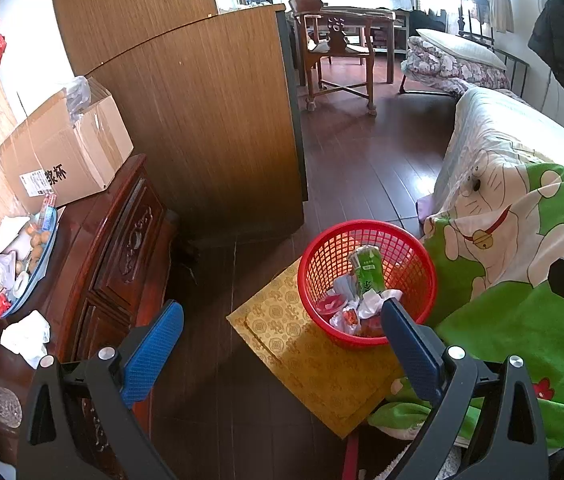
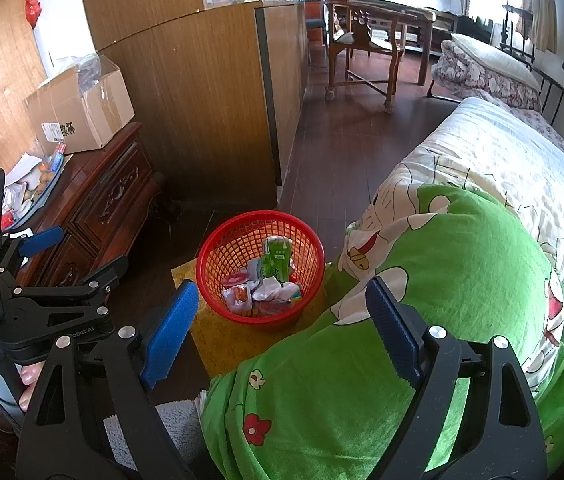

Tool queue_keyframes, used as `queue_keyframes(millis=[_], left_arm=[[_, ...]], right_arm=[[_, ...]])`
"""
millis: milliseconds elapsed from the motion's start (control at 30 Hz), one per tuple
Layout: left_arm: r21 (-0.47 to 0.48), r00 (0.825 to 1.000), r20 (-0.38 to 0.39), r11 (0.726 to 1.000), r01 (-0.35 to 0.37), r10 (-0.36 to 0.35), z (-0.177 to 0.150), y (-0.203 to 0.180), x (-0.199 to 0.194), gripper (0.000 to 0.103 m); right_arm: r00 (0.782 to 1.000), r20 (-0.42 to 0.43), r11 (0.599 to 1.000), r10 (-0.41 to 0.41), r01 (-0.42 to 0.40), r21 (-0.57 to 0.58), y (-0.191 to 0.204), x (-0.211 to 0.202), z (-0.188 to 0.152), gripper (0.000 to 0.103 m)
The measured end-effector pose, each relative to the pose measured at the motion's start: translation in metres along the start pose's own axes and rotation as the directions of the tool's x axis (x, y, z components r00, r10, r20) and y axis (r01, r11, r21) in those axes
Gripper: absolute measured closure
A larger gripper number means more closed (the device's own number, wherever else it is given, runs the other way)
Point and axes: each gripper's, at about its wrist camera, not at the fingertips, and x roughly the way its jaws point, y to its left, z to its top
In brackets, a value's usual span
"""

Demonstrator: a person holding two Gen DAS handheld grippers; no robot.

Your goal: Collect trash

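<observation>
A: Trash, mostly crumpled white paper, is lying on the near end of the dark carved wooden cabinet, at the far left of the left wrist view. More scraps are sitting in the blue-rimmed oval dish just beyond it.

B: And the red plastic mesh basket?

A: It is standing on a yellow patterned mat on the floor, right of the cabinet and touching the green cartoon-print blanket. It is already holding wrappers and an upright green drink carton.

B: What are the grippers doing?

A: The left gripper is hanging released, blue pads wide apart, nothing between them, pointing down at bare floor between cabinet and basket. The right gripper is likewise spread wide and empty, hovering over the blanket's edge with the basket ahead of it.

B: So which hand is going for the paper?

A: I am judging the left one. The paper is lying to its left and slightly nearer than the pads, while the right gripper is sitting well apart, on the basket's side. The wad is looking roughly round, with no clear long axis, so the approach angle is mattering little.
</observation>
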Motion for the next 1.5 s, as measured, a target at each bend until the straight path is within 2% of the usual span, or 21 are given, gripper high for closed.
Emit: queue_keyframes(millis=[1500], left_arm=[[0.003,1.0,-0.003,1.0,-0.002,0.002,-0.0007,-0.0012,0.0017,0.006]], right_arm=[[1.0,-0.005,1.0,0.002,-0.002,0.003,-0.0025,0.0004,-0.0009,0.02]])
